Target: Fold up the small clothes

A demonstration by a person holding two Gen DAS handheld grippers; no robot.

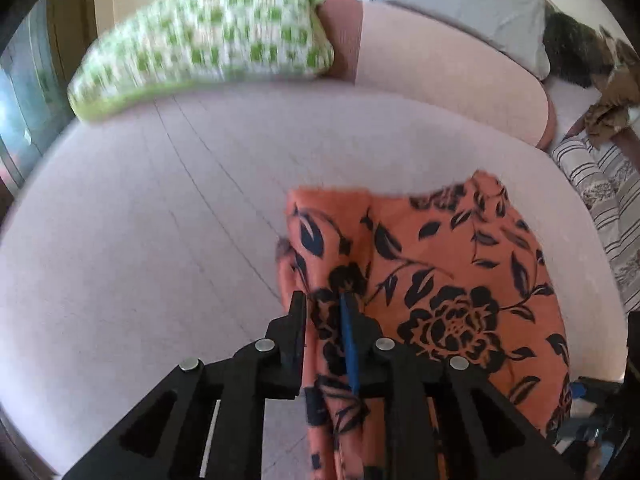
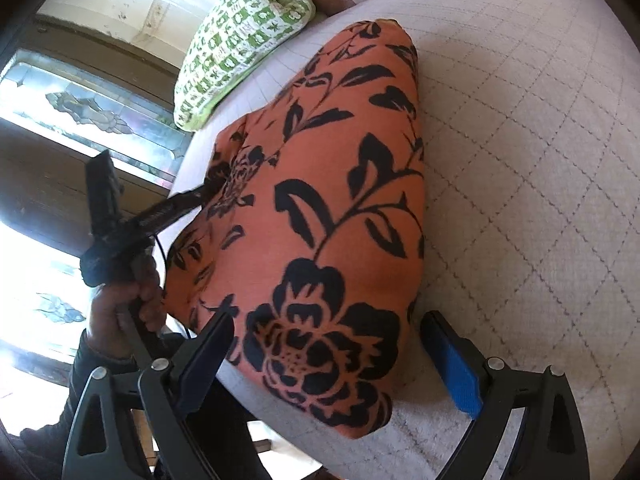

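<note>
An orange garment with a black flower print [image 1: 460, 264] lies bunched on the pale quilted bed [image 1: 140, 240]. My left gripper [image 1: 322, 298] is shut on a raised fold at the garment's left edge, and the cloth hangs down between its fingers. The right wrist view shows the same garment [image 2: 340, 200] as a rounded heap. There a hand [image 2: 120, 308] holds the left gripper [image 2: 206, 188], which bites the garment's far left edge. My right gripper [image 2: 328, 317] stands open, its fingers wide on either side of the near end of the heap without pressing it.
A green-and-white checked pillow [image 1: 208, 40] [image 2: 240, 40] lies at the head of the bed beside a pink bolster [image 1: 440, 68]. Striped cloth [image 1: 600, 200] sits off the right edge. A leaded-glass window [image 2: 80, 108] is to the left. The quilted cover [image 2: 520, 160] stretches to the right.
</note>
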